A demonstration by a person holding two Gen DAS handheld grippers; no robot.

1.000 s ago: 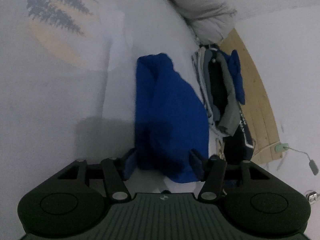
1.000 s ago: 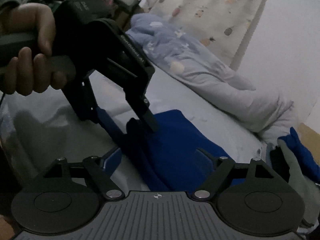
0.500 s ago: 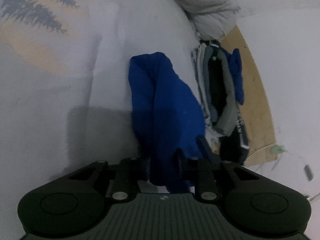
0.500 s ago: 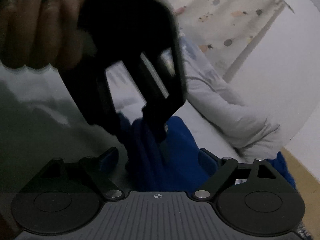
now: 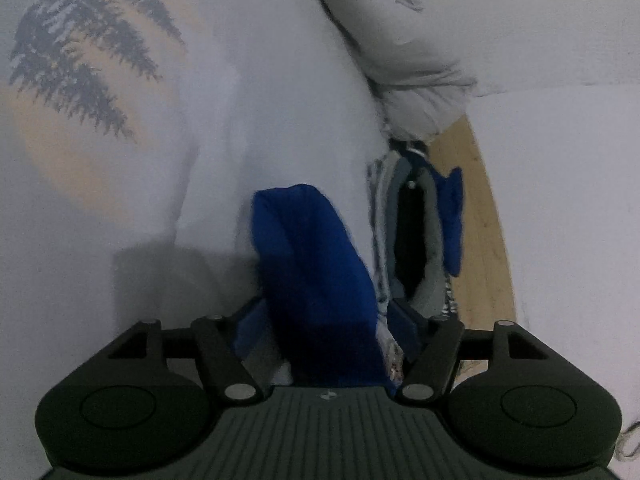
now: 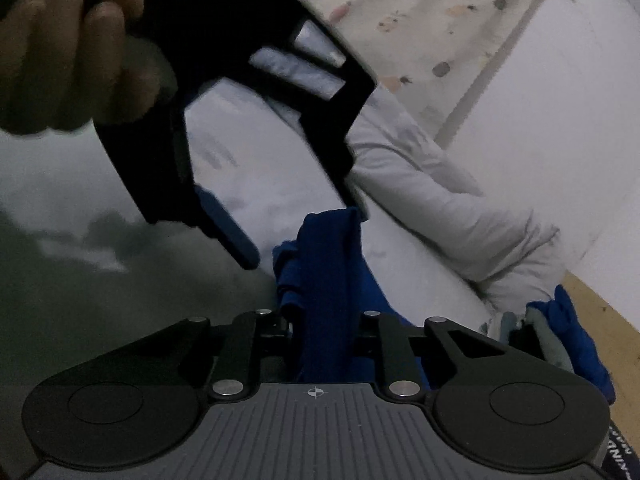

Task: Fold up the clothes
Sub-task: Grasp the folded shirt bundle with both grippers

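A bunched blue garment (image 5: 316, 264) lies on the pale bed sheet (image 5: 280, 100). My left gripper (image 5: 326, 314) straddles its near end; the jaws are opening and the pads stand clear of the cloth between them. In the right wrist view the same blue garment (image 6: 328, 264) rises as a narrow fold into my right gripper (image 6: 325, 322), whose jaws are closing with the pads pressed on the cloth. A hand (image 6: 68, 52) holds the left gripper (image 6: 304, 236) just above that fold.
A pile of mixed clothes (image 5: 418, 240) sits at the bed's edge beside a wooden board (image 5: 480, 240). A rumpled grey duvet (image 6: 440, 208) lies behind. The sheet carries a tree print (image 5: 80, 60). A patterned curtain (image 6: 440, 20) hangs at the back.
My left gripper squeezed the blue garment half a second ago and has since spread wide again. My right gripper has gone from wide to clamped on the cloth, which now stands up as a narrower fold.
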